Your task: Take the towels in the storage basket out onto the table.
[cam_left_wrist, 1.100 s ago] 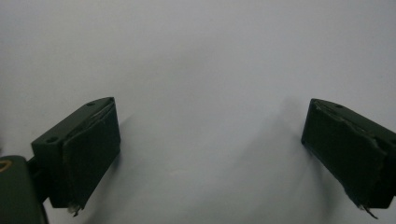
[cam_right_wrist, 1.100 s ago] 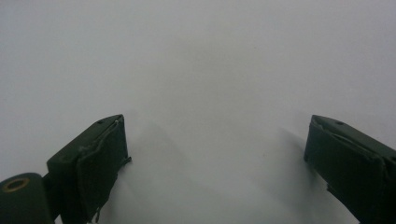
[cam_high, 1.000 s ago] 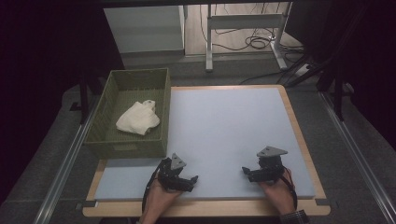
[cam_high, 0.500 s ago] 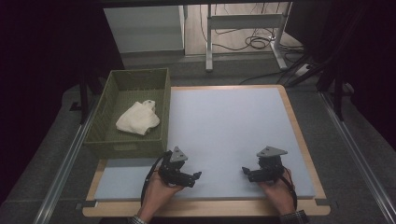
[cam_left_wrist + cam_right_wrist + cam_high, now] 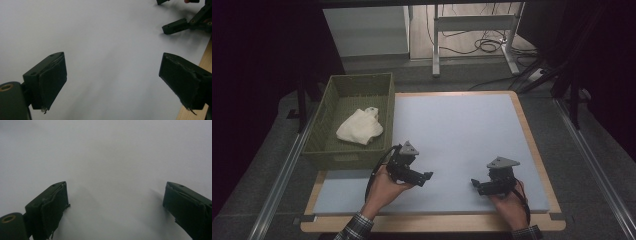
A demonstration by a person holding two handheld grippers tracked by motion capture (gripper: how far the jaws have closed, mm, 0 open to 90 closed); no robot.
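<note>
Resting low over the near part of the bench (image 5: 462, 130), both tongs are held by the person's hands, which come in from the near edge. The left tongs (image 5: 426, 176) sit in the left hand (image 5: 384, 187), their jaws spread wide apart with nothing between them; they point across toward the right tongs. In the left gripper view those jaws frame bare pale mat, with the right tongs' black jaws at the upper right corner and the bench's wooden edge beside the right-hand jaw. The right tongs (image 5: 475, 183), in the right hand (image 5: 508, 202), are also wide apart and hold nothing, with their tips turned toward the left tongs; the two pairs are near each other but not touching.

Farther off, beyond and to the left of the left tongs, a green basket (image 5: 327, 150) stands at the bench's left edge. A crumpled white cloth (image 5: 359, 127) lies inside it, well apart from both tongs.
</note>
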